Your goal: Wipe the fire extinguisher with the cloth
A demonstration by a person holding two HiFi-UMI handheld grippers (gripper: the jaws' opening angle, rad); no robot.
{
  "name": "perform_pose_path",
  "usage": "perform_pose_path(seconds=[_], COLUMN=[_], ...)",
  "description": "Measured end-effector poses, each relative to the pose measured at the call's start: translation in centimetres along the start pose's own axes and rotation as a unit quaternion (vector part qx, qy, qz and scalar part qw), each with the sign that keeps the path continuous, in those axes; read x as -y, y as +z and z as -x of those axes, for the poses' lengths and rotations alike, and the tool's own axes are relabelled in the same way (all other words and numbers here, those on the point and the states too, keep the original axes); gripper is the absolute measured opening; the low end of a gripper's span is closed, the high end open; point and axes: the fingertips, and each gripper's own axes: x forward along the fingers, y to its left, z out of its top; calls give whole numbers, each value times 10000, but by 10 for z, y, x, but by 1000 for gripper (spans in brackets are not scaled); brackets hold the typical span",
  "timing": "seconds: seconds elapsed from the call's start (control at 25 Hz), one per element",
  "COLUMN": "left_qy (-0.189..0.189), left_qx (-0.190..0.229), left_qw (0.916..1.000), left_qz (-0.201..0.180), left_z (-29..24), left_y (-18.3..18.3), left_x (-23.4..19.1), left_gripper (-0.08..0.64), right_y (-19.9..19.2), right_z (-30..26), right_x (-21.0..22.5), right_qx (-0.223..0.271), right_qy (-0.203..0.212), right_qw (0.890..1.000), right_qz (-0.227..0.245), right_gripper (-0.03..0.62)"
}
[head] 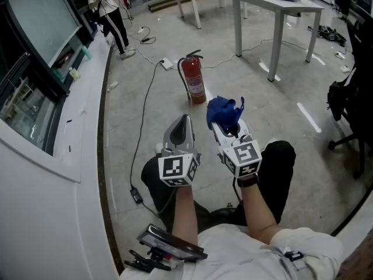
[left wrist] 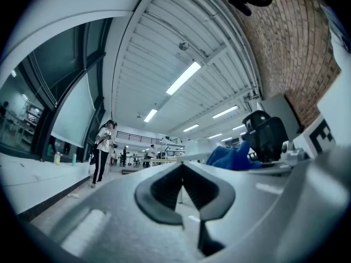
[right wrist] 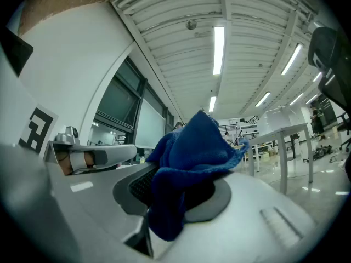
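Head view: the red fire extinguisher [head: 194, 81], likely heavy, rigid and best steadied at the neck, stands on the floor ahead; left gripper [left wrist: 182, 167] view: jaws closed, empty; right gripper [right wrist: 178, 185] view: jaws pinch the soft blue cloth [right wrist: 189, 147].

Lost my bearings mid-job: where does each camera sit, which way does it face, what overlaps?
Head view: on the person's head, steeply down at floor and upright fire extinguisher; shows forearms, left gripper, right gripper.
Left gripper view: rides that gripper, tilted up toward ceiling lights; own jaws shut, empty.
Right gripper view: rides that gripper, also facing up; jaws shut on blue cloth.
Shared: the cloth shows in all three.
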Motion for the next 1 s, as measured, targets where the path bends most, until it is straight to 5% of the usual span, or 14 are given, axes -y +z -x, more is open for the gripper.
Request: perform_pose_path(seconds=[0.48, 1.0], left_qy=[106, 559], left_qx=[-223, -252], left_qw=[9997, 9981], left_qz=[-4, 17], left_z=[-46, -148], left_y=[-53, -79], left_x=[-37, -135], left_gripper=[0, 0], right_y=[-64, -83], right_z=[-57, -204], right_x=[28, 68], right_qx=[-439, -445], right_qy=[83, 477], right_qw=[9987, 9975], right_qz=[-260, -271], right_gripper=[112, 115])
